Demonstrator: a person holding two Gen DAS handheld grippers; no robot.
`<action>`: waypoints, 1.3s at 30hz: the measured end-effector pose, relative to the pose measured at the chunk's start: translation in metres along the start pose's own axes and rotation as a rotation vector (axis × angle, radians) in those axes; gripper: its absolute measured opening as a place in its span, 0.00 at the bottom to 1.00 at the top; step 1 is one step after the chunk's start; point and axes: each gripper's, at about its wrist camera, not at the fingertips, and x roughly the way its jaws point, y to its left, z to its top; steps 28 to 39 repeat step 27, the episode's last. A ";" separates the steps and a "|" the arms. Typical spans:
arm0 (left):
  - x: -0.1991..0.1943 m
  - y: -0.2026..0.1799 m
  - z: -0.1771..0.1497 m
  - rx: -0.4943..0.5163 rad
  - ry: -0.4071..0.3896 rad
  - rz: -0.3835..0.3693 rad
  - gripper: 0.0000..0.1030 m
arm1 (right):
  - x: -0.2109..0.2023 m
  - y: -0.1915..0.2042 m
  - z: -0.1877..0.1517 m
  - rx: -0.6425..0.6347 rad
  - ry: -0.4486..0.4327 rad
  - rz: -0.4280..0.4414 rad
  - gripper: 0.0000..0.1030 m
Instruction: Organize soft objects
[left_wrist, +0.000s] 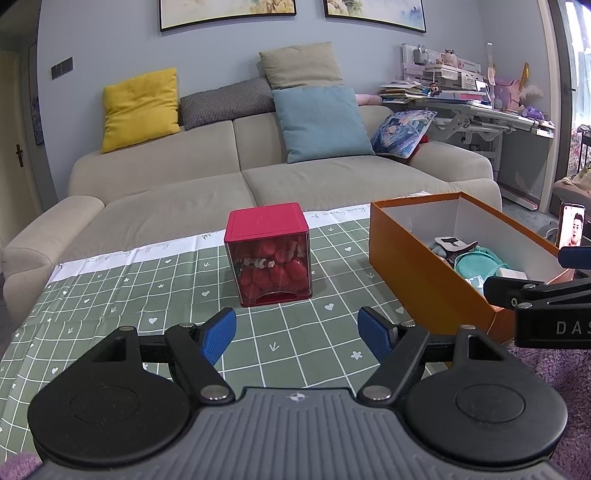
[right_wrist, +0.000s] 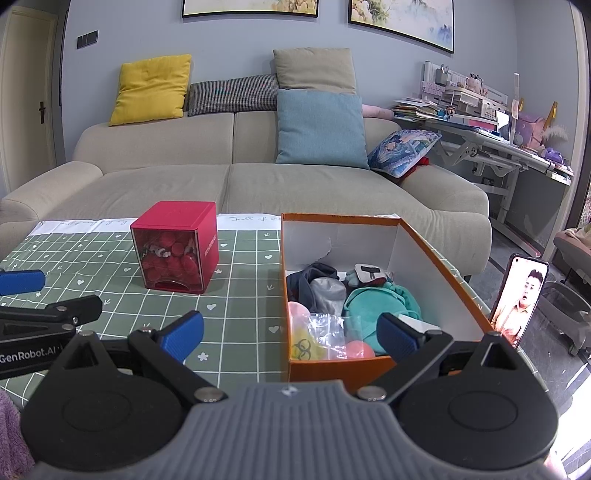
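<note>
**A:** What's ahead of my fingers, left to right?

**B:** Your left gripper (left_wrist: 297, 332) has its fingers spread, holding nothing. Straight ahead of them on the checked surface (left_wrist: 110, 295) stands a red box (left_wrist: 269, 254), its clear front showing red balls.

**A:** And to the right?

**B:** Your right gripper (right_wrist: 291, 338), fingers also spread and empty, sits at the near end of an orange box (right_wrist: 443, 258). Its long axis runs away from the fingers. Inside lie a teal plush (right_wrist: 373, 306), dark cloth (right_wrist: 310, 280) and small balls (right_wrist: 356, 349). I judge the right hand nearer.
</note>
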 end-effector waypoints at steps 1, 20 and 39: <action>0.000 0.001 0.000 0.001 0.000 0.002 0.85 | 0.000 0.000 0.000 0.000 0.000 0.000 0.95; -0.002 0.001 0.000 0.033 -0.007 0.007 0.85 | 0.001 0.002 -0.003 0.001 0.004 0.000 0.95; -0.003 0.002 0.000 0.025 -0.010 -0.002 0.87 | 0.002 0.005 -0.007 0.001 0.007 0.001 0.95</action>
